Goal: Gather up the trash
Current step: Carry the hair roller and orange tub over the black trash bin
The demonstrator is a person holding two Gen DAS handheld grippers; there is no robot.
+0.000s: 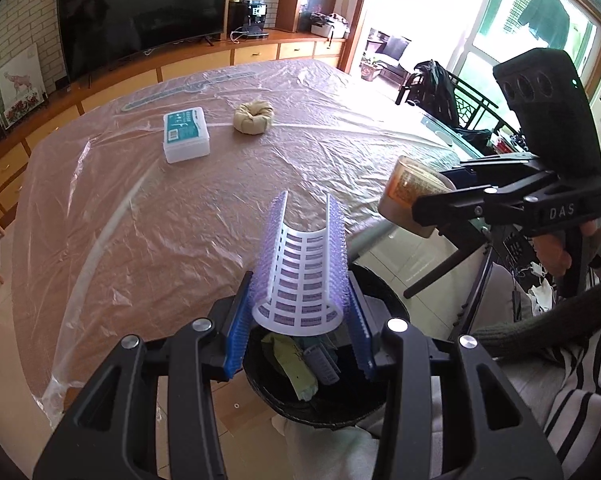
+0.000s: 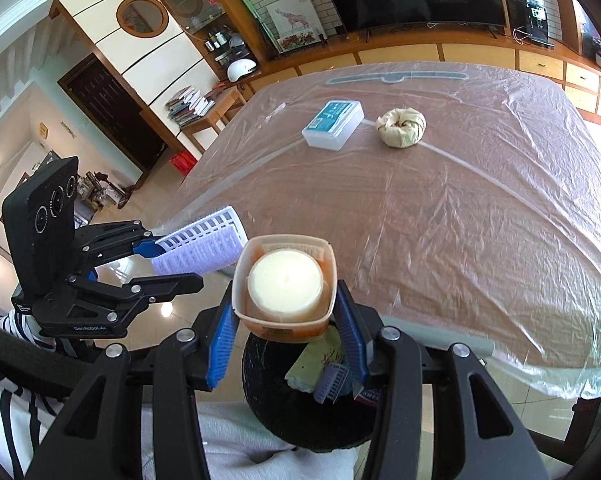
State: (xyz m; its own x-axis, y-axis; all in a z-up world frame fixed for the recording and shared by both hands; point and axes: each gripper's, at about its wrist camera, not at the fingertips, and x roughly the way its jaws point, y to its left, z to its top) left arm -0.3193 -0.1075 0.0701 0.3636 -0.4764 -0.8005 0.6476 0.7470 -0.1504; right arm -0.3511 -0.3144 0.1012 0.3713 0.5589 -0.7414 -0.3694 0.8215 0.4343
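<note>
My left gripper (image 1: 300,320) is shut on a curved white and purple bristled plastic piece (image 1: 302,268), held above a black trash bin (image 1: 320,408) with several scraps inside. My right gripper (image 2: 286,334) is shut on an orange plastic cup with a white lid (image 2: 284,288), also held over the bin (image 2: 300,420). In the left wrist view the right gripper (image 1: 420,208) holds the cup (image 1: 410,196) at the right; in the right wrist view the left gripper (image 2: 168,264) with the plastic piece (image 2: 204,244) is at the left.
On the plastic-covered table (image 1: 180,220) stand a white box with a teal label (image 1: 186,134) and a knotted beige bundle (image 1: 253,116), both far from the grippers. A TV and wooden cabinets line the far wall. A person's striped sleeve (image 1: 572,392) is at the right.
</note>
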